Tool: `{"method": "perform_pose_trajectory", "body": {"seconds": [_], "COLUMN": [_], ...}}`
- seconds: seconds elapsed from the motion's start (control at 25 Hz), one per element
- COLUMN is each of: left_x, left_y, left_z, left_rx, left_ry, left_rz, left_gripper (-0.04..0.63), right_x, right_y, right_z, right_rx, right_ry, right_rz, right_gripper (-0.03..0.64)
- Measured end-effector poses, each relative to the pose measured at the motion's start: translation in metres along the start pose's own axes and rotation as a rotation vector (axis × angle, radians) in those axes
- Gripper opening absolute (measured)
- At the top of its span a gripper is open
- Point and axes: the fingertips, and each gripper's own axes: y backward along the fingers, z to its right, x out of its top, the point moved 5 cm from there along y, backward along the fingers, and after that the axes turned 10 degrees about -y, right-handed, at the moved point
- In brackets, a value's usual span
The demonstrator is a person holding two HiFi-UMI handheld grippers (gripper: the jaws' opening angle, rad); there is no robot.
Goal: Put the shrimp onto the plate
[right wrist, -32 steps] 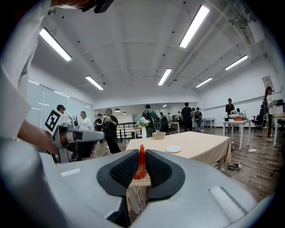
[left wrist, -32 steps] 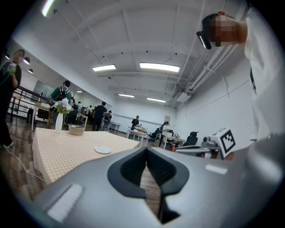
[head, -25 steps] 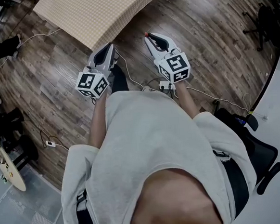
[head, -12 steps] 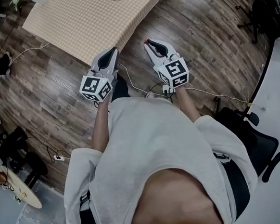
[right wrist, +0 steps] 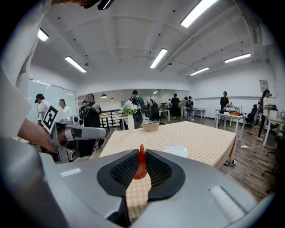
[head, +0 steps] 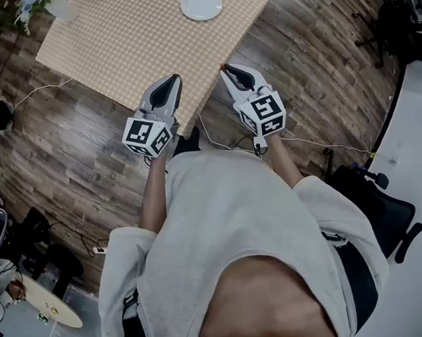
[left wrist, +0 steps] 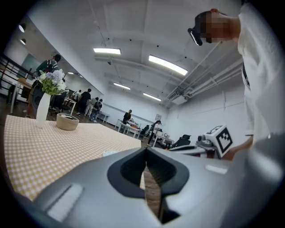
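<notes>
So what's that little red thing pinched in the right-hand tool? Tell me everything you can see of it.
It is the shrimp: small, glossy orange-red, looking like plastic or rubber. It stands upright, narrowing to a pointed tip above and widening below. The right gripper is shut on it, its dark ribbed pads pressing both sides. Nothing else touches it; it is held in the air.

- Shrimp (right wrist: 141,167): lower part hidden between right gripper (right wrist: 141,155) pads; red tip alone shows.
- Table (head: 114,41): far side cut off at head view's top edge.
- Bowl (left wrist: 67,121): contents too small to tell.
</notes>
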Motion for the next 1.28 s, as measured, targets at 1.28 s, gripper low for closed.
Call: {"method": "perform_pose_trajectory", "body": {"seconds": [1.28], "left_x": [-0.022], "left_y": [-0.075], "left_z": [-0.056], "left_rx": [0.147], "left_ry": [0.102], "left_rz": [-0.010], "left_gripper": [0.009], "right_x": [0.028], "right_y": [-0.079], "right_z": [0.091], "right_rx": [0.080], "right_ry": [0.025], "right_rz": [-0.087], "right_gripper": [0.049]}}
